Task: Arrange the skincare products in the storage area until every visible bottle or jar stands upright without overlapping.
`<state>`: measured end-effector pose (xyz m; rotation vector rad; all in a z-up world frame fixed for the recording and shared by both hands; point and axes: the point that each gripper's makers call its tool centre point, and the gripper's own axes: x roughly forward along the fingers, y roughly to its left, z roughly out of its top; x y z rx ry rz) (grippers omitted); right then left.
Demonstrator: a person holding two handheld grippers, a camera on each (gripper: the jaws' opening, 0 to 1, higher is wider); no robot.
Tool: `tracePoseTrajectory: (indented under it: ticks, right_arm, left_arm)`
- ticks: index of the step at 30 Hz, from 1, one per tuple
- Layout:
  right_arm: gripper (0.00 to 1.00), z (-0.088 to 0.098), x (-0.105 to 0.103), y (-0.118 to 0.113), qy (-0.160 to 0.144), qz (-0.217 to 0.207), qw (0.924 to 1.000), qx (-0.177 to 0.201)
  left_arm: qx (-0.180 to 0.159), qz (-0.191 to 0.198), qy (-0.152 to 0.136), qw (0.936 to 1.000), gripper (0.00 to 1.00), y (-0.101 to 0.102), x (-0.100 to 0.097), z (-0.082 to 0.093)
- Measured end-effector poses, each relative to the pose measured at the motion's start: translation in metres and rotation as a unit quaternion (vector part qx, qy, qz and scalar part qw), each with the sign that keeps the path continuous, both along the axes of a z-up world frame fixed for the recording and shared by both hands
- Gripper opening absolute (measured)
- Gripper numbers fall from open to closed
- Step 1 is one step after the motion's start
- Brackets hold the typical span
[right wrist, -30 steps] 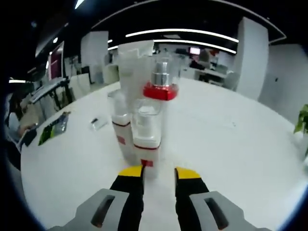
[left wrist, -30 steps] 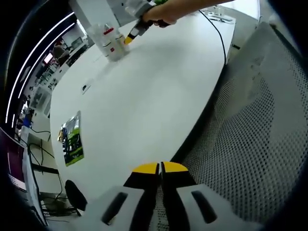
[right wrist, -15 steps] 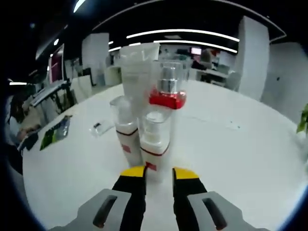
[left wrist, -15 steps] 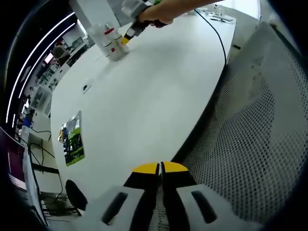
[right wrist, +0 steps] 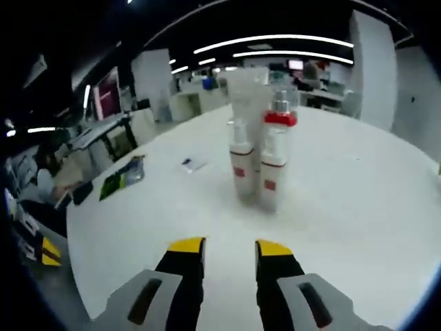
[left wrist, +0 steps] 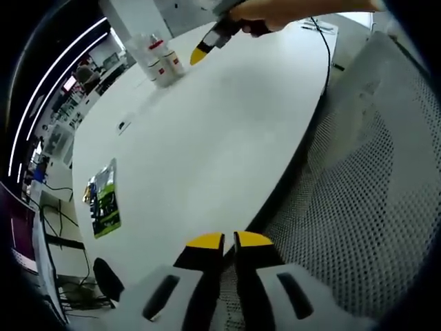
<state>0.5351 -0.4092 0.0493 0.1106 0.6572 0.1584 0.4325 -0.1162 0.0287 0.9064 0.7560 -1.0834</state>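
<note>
— Where are the bottles?
— Upright in a tight cluster on the white table point(right wrist: 358, 207): a red-capped bottle point(right wrist: 273, 160) touching a shorter bottle point(right wrist: 242, 160), a pale tube point(right wrist: 247, 89) just behind.
— And the right gripper point(right wrist: 228, 248)?
— Held low and level, short of them, jaws parted, empty.
— The left?
— The left gripper point(left wrist: 228, 241) hangs by the table edge over a mesh chair point(left wrist: 358, 193), jaws nearly together, gripping nothing.

The table point(right wrist: 358, 207) was white; the bottles point(right wrist: 272, 169) were clear with red labels, one red-collared; gripper point(right wrist: 222, 248) tips were yellow.
</note>
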Motion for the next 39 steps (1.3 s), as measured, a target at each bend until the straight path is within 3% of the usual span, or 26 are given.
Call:
tracePoseTrajectory:
  ticks: [2,6,13,17,21,25,28,30,32,36,39]
  right_arm:
    - [0.31,0.007,-0.014,0.022,-0.005,0.037,0.9989,0.027]
    - [0.31,0.022,-0.039,0.050,-0.011,0.065,0.9967,0.046]
    - [0.34,0.036,-0.070,0.080,-0.014,0.086,0.9948,0.053]
    - [0.38,0.043,-0.093,0.094,-0.003,0.103,0.9935,0.048]
    - [0.37,0.049,-0.117,0.107,0.000,0.121,0.9917,0.042]
    - [0.37,0.043,-0.141,0.115,0.023,0.146,0.9890,0.006]
    - [0.37,0.042,-0.153,0.119,0.027,0.144,0.9892,0.006]
    - [0.38,0.040,-0.161,0.123,0.038,0.147,0.9885,0.001]
    - [0.37,0.038,-0.168,0.123,0.047,0.155,0.9864,-0.028]
    - [0.38,0.037,-0.171,0.137,0.051,0.162,0.9851,-0.030]
    - [0.37,0.034,-0.172,0.137,0.062,0.179,0.9784,-0.083]
  left_arm:
    - [-0.001,0.000,0.000,1.0000,0.10,0.000,0.000,0.000]
    - [0.000,-0.002,0.001,1.0000,0.11,0.000,-0.001,-0.001]
    - [-0.014,0.007,0.018,0.9997,0.19,-0.002,-0.002,0.002]
    - [-0.052,0.050,0.057,0.9958,0.25,-0.007,0.004,0.010]
    - [-0.134,0.129,0.079,0.9793,0.33,-0.020,0.036,0.028]
    - [-0.172,0.196,0.077,0.9623,0.40,-0.014,0.081,0.032]
    - [-0.179,0.226,0.067,0.9551,0.48,-0.003,0.114,0.030]
    - [-0.176,0.233,0.062,0.9544,0.53,0.003,0.132,0.028]
    - [-0.165,0.248,0.049,0.9534,0.58,0.016,0.157,0.023]
    - [-0.164,0.249,0.039,0.9536,0.71,0.025,0.197,0.017]
    - [-0.156,0.241,0.026,0.9574,0.75,0.028,0.220,0.015]
